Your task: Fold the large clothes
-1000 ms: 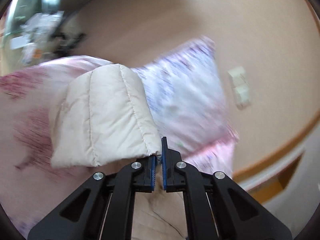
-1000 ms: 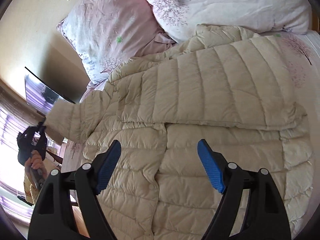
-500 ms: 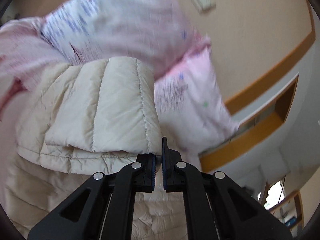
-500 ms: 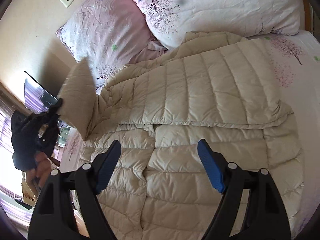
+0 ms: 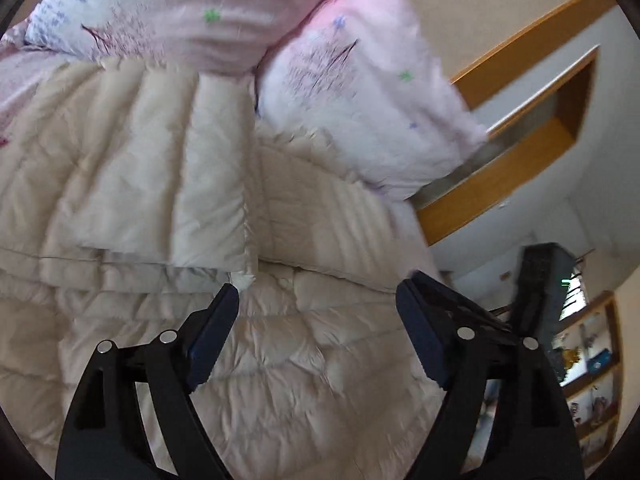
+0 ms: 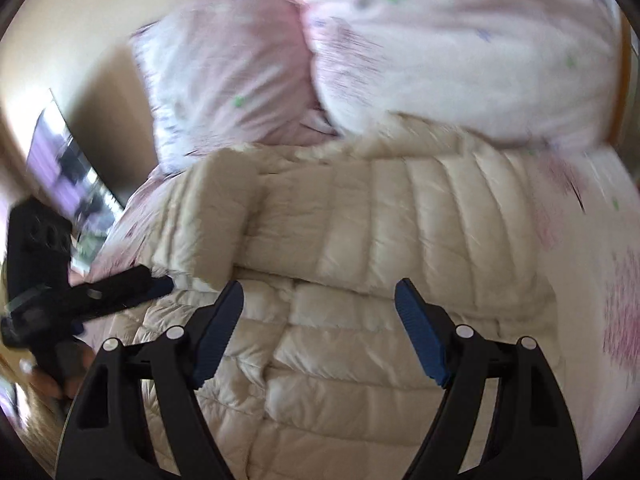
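Sleeve (image 5: 160,184) of a cream quilted down jacket (image 6: 360,320) lies folded across its chest on a bed below pink floral pillows (image 5: 360,112); the left gripper (image 5: 318,316) has just been opening, nothing between its jaws. The right gripper (image 6: 319,312) hovers wide, empty.

Cream quilted puffer jacket (image 6: 400,240) lies flat on the bed, front up. Both sleeves folded across the chest, cuffs near centre.
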The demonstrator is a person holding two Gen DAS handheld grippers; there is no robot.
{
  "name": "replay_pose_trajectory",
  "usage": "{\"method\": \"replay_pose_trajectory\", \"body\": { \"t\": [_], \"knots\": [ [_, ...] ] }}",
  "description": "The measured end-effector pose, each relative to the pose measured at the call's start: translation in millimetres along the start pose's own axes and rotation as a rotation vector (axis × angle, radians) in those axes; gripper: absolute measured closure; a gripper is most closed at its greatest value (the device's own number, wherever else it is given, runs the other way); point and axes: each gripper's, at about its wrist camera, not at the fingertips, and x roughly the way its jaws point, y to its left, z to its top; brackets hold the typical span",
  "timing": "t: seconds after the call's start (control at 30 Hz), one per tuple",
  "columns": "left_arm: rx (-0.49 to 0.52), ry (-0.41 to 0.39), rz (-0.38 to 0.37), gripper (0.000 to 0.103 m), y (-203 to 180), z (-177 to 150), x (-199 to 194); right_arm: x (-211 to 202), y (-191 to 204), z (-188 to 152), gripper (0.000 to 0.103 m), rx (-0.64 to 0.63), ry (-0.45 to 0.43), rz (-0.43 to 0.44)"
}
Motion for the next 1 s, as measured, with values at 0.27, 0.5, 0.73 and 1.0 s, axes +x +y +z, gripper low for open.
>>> {"method": "replay_pose_trajectory", "body": {
  "t": [0.27, 0.5, 0.73, 1.0],
  "knots": [
    [-0.229, -0.150, 0.092, 0.023, 84.5, 23.6, -58.3, 25.0, 130.6, -17.1, 0.037, -0.541, -0.108, 0.043],
    [-0.393, -0.117, 0.115, 0.023, 139.9, 19.8, -45.3, 80.1, 196.6, -31.6, 0.046, -0.776, -0.080, -0.010],
    [-0.412, -0.124, 0.115, 0.023, 149.9, 15.2, -44.8, 121.6, 195.5, -21.4, 0.076, -0.731, -0.068, -0.142],
    [-0.397, -0.123, 0.126, 0.023, 149.1, 16.7, -41.1, 76.4, 109.7, 16.3, 0.102, -0.225, -0.124, -0.036]
  ]
}}
